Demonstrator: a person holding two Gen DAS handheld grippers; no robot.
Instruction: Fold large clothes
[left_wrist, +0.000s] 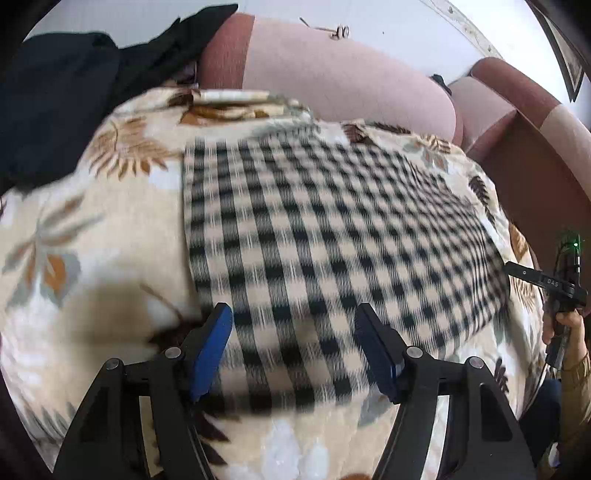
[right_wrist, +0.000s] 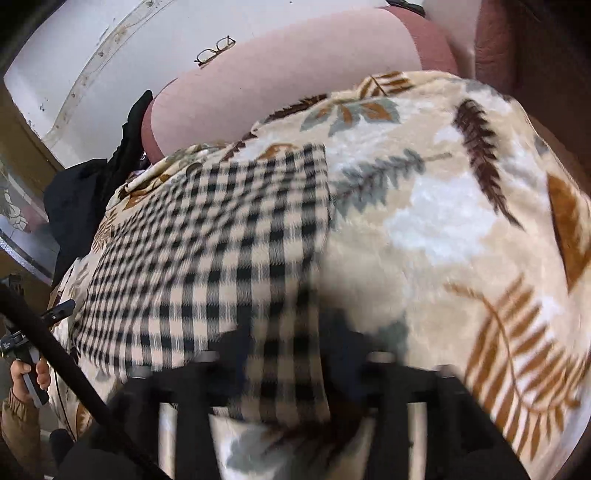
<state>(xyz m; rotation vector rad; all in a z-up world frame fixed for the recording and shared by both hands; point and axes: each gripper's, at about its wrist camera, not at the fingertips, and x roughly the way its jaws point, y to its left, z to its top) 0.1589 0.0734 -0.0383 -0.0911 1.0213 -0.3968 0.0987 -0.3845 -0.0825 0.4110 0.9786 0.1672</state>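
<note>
A black-and-cream checked garment (left_wrist: 332, 240) lies flat as a folded rectangle on a leaf-patterned cream blanket (left_wrist: 92, 229). My left gripper (left_wrist: 293, 325) is open, its blue pads (left_wrist: 212, 343) spread over the garment's near left edge, holding nothing. The garment also shows in the right wrist view (right_wrist: 221, 251). My right gripper (right_wrist: 291, 354) is heavily blurred above the garment's near right corner; its jaws look spread apart with nothing between them. The right gripper also shows from outside in the left wrist view (left_wrist: 554, 284), held in a hand.
A pink and maroon sofa back (left_wrist: 332, 74) rises behind the blanket (right_wrist: 443, 221). Dark clothes (left_wrist: 55, 103) are piled at the far left. Glasses (right_wrist: 214, 50) rest on the sofa top. A brown armrest (left_wrist: 517, 155) is at the right.
</note>
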